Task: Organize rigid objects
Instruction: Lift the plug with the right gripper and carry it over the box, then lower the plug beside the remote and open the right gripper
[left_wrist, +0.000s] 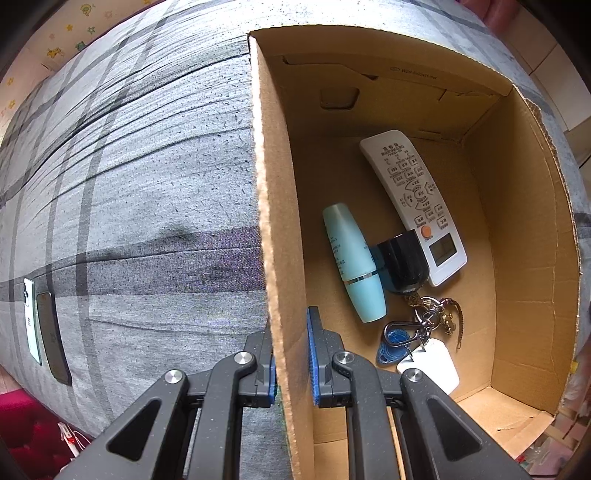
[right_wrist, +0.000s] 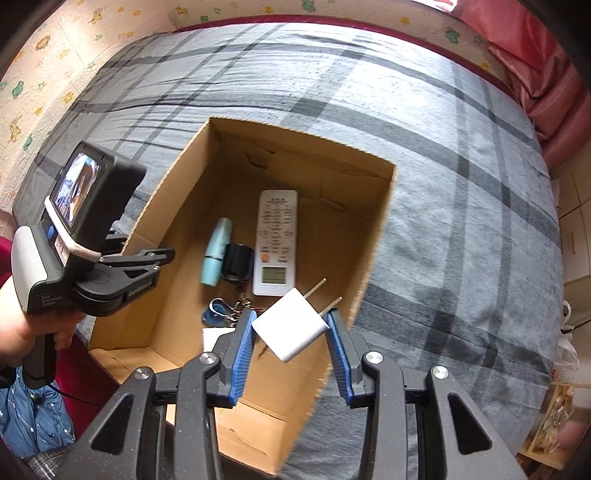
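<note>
While the left gripper (left_wrist: 291, 354) is clamping the near left wall of the cardboard box (right_wrist: 373, 236), its jaws closed on the cardboard edge, the right gripper (right_wrist: 290, 334) is holding a white plug adapter (right_wrist: 290, 325) above the box's near right corner. The adapter is sitting tilted between the blue pads, its two metal prongs pointing up and away toward the box's right wall. The box is resting open on a bed covered by a grey plaid sheet (right_wrist: 461, 192). On its floor a white remote control (right_wrist: 277, 240) is lying face up, with a black cap-like object (right_wrist: 238, 264) just beside its lower left side and a pale blue bottle (right_wrist: 218, 251) lying to the left of that. Nearer the camera, a bunch of keys with a blue tag (left_wrist: 395, 343) and a white tag (left_wrist: 430, 363) is lying on the cardboard. Two phones (left_wrist: 48, 332) are lying side by side on the sheet, well apart from the box.
</note>
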